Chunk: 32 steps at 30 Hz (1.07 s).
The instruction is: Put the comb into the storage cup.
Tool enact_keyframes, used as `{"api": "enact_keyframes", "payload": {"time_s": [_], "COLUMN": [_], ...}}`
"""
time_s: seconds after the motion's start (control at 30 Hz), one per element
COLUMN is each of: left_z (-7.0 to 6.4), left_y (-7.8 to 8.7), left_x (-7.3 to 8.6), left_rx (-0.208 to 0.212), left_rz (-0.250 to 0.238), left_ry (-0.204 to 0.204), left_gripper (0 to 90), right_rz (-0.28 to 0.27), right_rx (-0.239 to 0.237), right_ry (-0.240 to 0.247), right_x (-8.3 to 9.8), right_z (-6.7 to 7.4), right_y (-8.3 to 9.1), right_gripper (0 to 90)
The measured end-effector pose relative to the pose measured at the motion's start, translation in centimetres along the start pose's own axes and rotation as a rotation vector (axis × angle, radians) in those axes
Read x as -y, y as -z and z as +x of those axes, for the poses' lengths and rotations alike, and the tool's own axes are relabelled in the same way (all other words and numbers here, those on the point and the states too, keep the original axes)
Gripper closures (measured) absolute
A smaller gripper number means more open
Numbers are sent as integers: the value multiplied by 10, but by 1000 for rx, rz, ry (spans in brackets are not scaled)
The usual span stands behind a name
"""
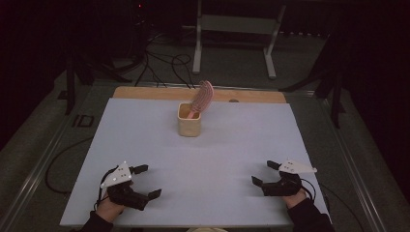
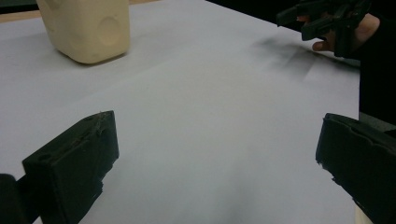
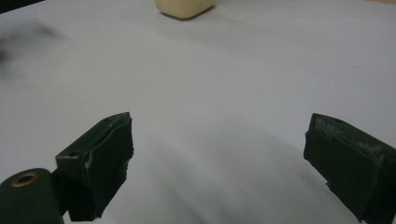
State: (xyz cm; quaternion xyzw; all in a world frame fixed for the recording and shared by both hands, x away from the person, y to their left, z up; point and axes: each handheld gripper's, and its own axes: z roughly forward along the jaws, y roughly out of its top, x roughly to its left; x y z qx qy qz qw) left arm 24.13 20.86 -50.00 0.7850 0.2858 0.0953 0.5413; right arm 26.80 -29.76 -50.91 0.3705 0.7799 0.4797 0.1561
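Observation:
A cream square cup [image 1: 189,121] stands at the far middle of the white sheet [image 1: 145,135], with a pink hairbrush [image 1: 202,97] leaning upright in it, bristle head up. The cup's base [image 2: 88,28] also shows in the left gripper view and at the top of the right gripper view [image 3: 184,8]. My left gripper [image 1: 147,181] rests near the front left of the sheet, open, nothing between its jaws. My right gripper [image 1: 264,173] rests near the front right, open and empty as well. The left gripper view shows the right gripper [image 2: 322,18] and its hand far off.
A strip of wooden tabletop [image 1: 145,92] shows beyond the sheet's far edge. Behind the table are cables on the floor [image 1: 164,63] and a white metal stand [image 1: 237,29]. A wide bare stretch of sheet lies between both grippers and the cup.

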Motion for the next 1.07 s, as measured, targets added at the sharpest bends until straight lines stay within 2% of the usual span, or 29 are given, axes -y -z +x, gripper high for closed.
{"api": "enact_keyframes", "payload": {"time_s": [0.33,1.07], "left_z": [0,0], "left_y": [1,1], "left_x": [0,0], "left_rx": [-2,-1], "left_rz": [1,3], "left_ry": [-2,-6], "left_gripper": [3,3], "right_rz": [-2,12], "right_rx": [11,13], "right_ry": [26,16], "right_x": [-1,0], "right_z": [2,3], "right_y": [-4,-2], "right_gripper": [84,84]}}
